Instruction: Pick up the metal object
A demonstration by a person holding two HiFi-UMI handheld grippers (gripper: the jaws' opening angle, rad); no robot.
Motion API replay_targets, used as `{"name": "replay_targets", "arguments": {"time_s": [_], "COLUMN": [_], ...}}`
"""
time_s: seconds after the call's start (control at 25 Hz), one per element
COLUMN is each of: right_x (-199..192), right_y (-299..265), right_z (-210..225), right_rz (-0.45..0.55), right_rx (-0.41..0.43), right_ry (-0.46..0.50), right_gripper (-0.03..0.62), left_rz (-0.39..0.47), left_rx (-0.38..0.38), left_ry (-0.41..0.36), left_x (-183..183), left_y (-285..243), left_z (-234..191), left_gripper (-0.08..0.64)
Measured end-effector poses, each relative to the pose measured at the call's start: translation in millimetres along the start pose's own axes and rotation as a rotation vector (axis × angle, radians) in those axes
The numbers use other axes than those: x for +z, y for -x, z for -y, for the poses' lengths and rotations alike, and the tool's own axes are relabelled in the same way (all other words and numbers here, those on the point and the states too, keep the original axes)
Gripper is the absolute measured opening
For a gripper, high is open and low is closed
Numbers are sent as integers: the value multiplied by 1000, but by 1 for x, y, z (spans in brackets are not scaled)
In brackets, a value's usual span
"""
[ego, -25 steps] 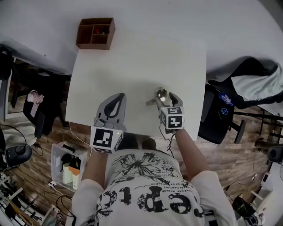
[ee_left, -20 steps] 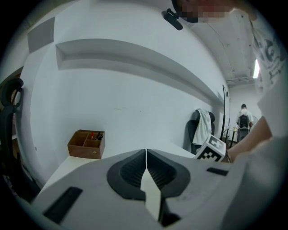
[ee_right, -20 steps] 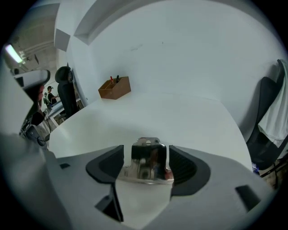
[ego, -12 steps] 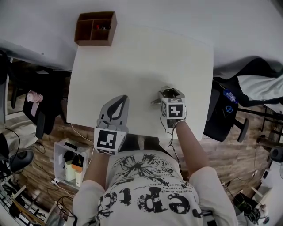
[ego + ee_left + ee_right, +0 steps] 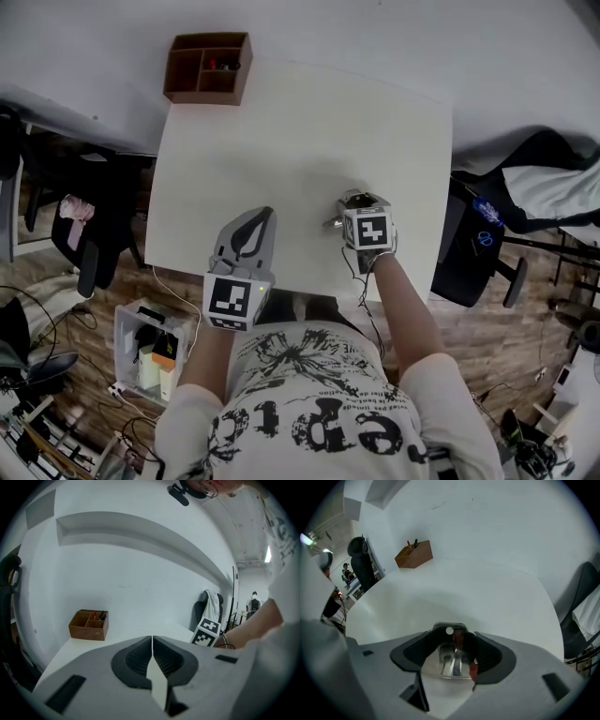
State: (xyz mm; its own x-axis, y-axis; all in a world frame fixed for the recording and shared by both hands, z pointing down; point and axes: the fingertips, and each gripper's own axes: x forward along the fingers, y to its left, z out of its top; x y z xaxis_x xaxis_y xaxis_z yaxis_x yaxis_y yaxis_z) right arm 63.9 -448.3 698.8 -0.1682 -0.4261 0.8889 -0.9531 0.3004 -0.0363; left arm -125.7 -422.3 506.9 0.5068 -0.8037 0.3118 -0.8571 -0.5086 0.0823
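Straddling metal object point(image 5: 451, 663) with your right gripper point(image 5: 451, 638), jaws just been opening wide, not pinching | long axis seemingly crosswise, one end poking leftward

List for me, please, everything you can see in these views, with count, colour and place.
table: one, white, centre of the head view
compartment box: one, brown, at the table's far left corner
pens: a few, red and dark, in the box; exact count unclear
metal object: one, shiny silver, on the table's near right part
plastic bin: one, clear, left of the person, below the table's near edge
chairs: at least two, black, one on each side of the table
shirt: one, white with black print, bottom of the head view
left gripper: one, grey, over the near table edge, fingers together, empty
right gripper: one, grey, over the metal object; fingers have just been opening, with the object between them, not gripped
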Motion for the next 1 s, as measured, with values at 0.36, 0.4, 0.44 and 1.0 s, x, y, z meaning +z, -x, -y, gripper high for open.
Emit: {"name": "replay_targets", "arguments": {"time_s": [0.36,0.4,0.44,1.0], "right_x": [28,35,43,129], "right_y": [54,65,76,257], "right_z": [-10,-11,-11,-2], "right_rz": [168,200,235,782], "right_rx": [33,33,34,-7], "right_ry": [32,41,48,135], "right_gripper": [281,281,281,281], "left_rz": [33,38,45,203], "left_rx": [41,45,49,56], "left_ry": [-24,-29,-37,-140], "left_x": [26,30,35,122], "left_y": [10,10,11,18], "left_z": [3,5,7,41], "left_gripper": [12,12,12,12]}}
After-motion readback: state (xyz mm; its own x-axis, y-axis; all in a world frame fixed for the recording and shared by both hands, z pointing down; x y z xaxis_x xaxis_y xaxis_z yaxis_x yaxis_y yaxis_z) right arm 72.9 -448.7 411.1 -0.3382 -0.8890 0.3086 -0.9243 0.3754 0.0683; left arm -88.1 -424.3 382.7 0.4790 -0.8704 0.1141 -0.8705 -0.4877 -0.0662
